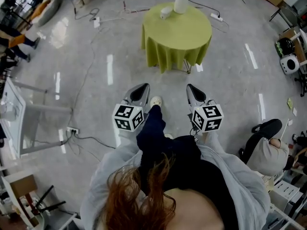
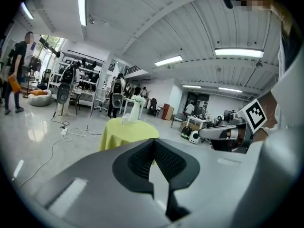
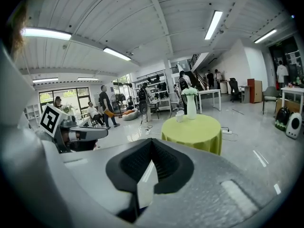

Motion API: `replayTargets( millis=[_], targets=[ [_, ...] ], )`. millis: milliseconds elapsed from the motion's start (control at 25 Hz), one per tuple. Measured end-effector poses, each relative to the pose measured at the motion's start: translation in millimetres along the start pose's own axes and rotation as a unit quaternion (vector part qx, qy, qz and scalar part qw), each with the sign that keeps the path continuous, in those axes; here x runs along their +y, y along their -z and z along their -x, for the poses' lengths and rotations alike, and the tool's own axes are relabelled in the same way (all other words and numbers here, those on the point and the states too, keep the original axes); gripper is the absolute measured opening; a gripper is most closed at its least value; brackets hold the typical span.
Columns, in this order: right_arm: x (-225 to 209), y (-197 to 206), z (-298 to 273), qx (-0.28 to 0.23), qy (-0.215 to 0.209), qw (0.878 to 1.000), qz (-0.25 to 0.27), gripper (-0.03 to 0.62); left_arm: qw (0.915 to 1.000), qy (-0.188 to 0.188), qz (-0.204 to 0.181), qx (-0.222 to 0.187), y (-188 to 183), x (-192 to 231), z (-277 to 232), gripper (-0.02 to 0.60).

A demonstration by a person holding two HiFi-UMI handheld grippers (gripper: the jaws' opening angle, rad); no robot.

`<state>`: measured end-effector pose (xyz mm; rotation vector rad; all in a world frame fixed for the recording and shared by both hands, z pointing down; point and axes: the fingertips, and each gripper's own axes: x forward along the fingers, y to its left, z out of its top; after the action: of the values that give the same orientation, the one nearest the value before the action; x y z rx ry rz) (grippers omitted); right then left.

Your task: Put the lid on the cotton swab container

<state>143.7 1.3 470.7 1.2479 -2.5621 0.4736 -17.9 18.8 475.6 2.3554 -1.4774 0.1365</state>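
1. A person stands on a glossy grey floor (image 1: pixel 96 75) with a gripper in each hand. Both grippers are held at waist height and point toward a round table (image 1: pixel 184 35) draped in a yellow-green cloth, well apart from them.
2. The left gripper (image 1: pixel 140 91) has its jaws pressed together at the tips, with nothing between them. In the left gripper view its black ribbed pads (image 2: pixel 140 158) meet in a point.
3. The right gripper (image 1: pixel 192 90) shows the same: jaws closed tip to tip and empty, seen plainly in the right gripper view.
4. The cotton swab container (image 1: pixel 165 12), small and white, sits on the far part of the table, just beside a tall white vase (image 1: pixel 181 1) holding flowers. It is too small in every view to tell whether a lid is on it.
5. A marker cube (image 1: pixel 128 117) rides on the left gripper near the person's grey sleeve, and a second marker cube (image 1: pixel 207 117) rides on the right one.
6. At the right edge of the head view a seated person (image 1: pixel 268 150) leans forward. A power strip (image 1: pixel 72 131) with trailing cables lies on the floor at the left.
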Motion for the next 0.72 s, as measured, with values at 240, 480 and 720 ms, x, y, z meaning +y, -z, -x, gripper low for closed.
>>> replayTargets(
  millis=[240,480,720],
  targets=[
    [-11,-39,-52,-0.003,-0.004,1.000,0.013,0.002,0.9999,0.001,-0.007,-0.008,-38,39,-39,0.017],
    [-26,-61,-96,0.001,0.006,1.000,0.009,0.002,0.9999,0.006,-0.014,-0.002,-62,75,-73,0.018],
    [-39,-77,-132,0.005,0.012,1.000,0.002,0.002,0.9998,0.012,-0.014,0.000,-80,102,-102,0.017]
  ],
)
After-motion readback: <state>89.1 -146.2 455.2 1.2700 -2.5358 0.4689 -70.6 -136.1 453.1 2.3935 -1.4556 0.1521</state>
